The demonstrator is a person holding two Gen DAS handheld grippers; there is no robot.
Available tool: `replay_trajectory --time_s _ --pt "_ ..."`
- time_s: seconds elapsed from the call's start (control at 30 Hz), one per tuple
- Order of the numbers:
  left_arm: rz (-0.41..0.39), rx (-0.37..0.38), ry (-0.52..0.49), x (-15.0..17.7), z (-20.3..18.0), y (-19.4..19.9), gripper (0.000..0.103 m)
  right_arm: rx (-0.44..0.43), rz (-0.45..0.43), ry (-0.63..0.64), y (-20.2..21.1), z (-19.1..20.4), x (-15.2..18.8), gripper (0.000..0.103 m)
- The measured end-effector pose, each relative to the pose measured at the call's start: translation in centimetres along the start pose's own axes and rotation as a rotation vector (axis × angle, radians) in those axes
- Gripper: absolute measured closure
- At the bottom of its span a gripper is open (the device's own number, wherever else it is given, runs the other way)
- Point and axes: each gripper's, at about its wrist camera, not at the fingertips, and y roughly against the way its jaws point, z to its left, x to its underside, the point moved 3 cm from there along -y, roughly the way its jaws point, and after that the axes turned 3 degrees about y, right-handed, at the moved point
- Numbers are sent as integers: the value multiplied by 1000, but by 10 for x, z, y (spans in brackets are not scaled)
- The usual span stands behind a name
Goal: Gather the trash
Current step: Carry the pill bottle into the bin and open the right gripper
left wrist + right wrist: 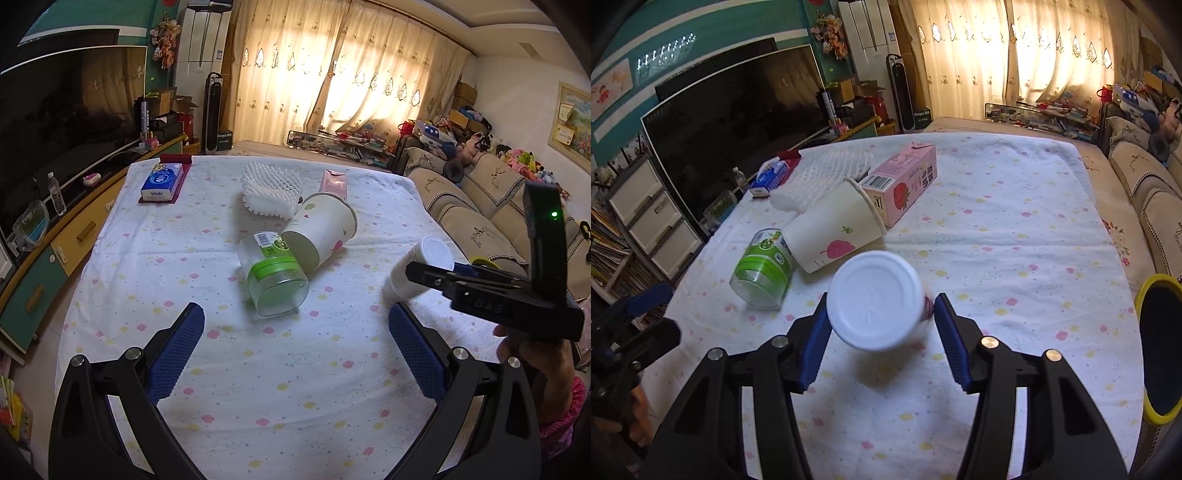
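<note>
1. The table (1015,229) under a flowered cloth carries the trash: a paper cup (831,229), a pink carton (905,181) and a clear jar (762,273).
2. The right gripper (879,325) pinches a white lidded cup (875,306), lifted off the cloth. I judge the step as carrying; next it needs the yellow-rimmed bin (1160,350).
3. The left gripper (295,354) hangs spread and empty.

Both views looked forward and down along blue-padded fingers, low over the table (110,280), toward curtains (332,74). Left view sat farther back; right close over a white cup (875,306). Shared: jar (275,280), paper cup (321,230), sofa (476,206).
</note>
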Motion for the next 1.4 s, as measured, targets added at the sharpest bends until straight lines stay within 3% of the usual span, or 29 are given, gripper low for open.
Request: replay_trajectory --time_s 0.4,0.53,0.77,0.87,1.0,1.13,1.4 --pt "22 11 -36 -3 -20 -16 5 -38 -68 -47 40 -33 1 53" --pt "31 2 -51 -5 -27 -25 5 -22 -122 -91 62 -60 -1 53" --pt "60 -3 -59 -9 -35 -45 5 228 -218 -277 107 -179 16 53" --pt "69 -18 -58 -11 -38 -54 5 366 -184 -362 104 -240 37 53" --pt "79 -41 -46 -13 -35 -64 5 470 -95 -442 84 -295 67 53" --pt "94 -68 -33 -14 -31 -73 5 507 -48 -508 70 -323 89 51" --pt "115 -112 7 -17 -15 -87 5 510 -79 -509 78 -316 90 40"
